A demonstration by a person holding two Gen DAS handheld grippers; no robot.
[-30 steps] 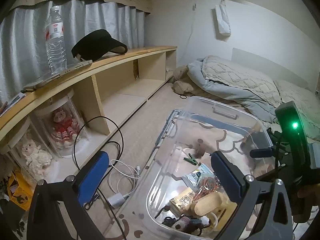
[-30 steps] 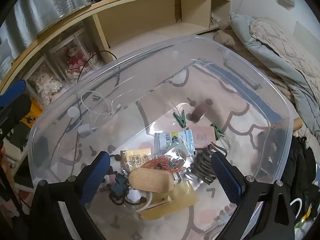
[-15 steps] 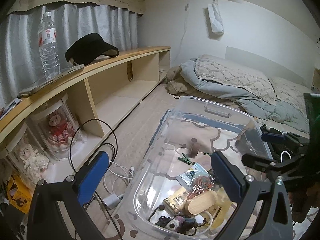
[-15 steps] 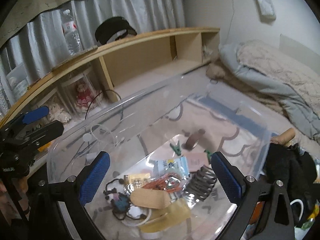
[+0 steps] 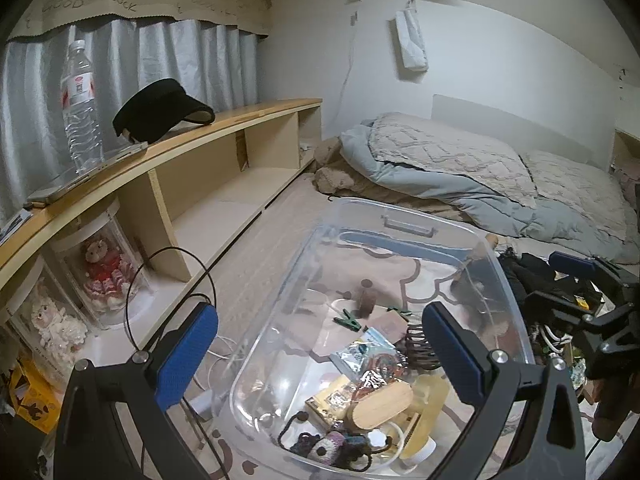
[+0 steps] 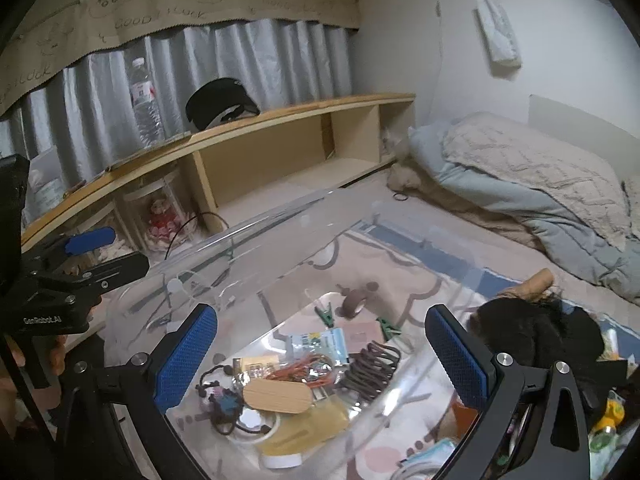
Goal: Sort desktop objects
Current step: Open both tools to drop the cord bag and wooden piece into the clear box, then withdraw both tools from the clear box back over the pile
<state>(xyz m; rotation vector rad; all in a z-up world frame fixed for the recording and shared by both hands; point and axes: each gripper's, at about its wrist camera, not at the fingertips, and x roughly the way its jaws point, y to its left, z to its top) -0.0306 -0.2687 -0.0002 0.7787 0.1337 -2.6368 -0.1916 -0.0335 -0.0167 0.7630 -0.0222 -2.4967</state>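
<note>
Holding nothing, the left tool (image 5: 320,352) and the right tool (image 6: 322,354) are kept wide open above the clear bin (image 5: 404,220), probably so that its small items, like the wooden case (image 6: 278,396) just ahead, can be chosen. "GenRobot.AI" is read on the left tool's body and "GOOD LUCK" on the curtain valance (image 6: 160,12) far ahead.

"GOOD LUCK" — curtain valance (image 6: 168,12); "GenRobot.AI" — left gripper (image 6: 42,320)

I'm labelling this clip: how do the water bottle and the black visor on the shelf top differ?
The water bottle stands upright, tall and narrow; the black visor sits low and wide. The water bottle is clear plastic with a red and white label; the black visor is opaque and dark. Both rest on the wooden shelf in front of the grey curtain.
</note>
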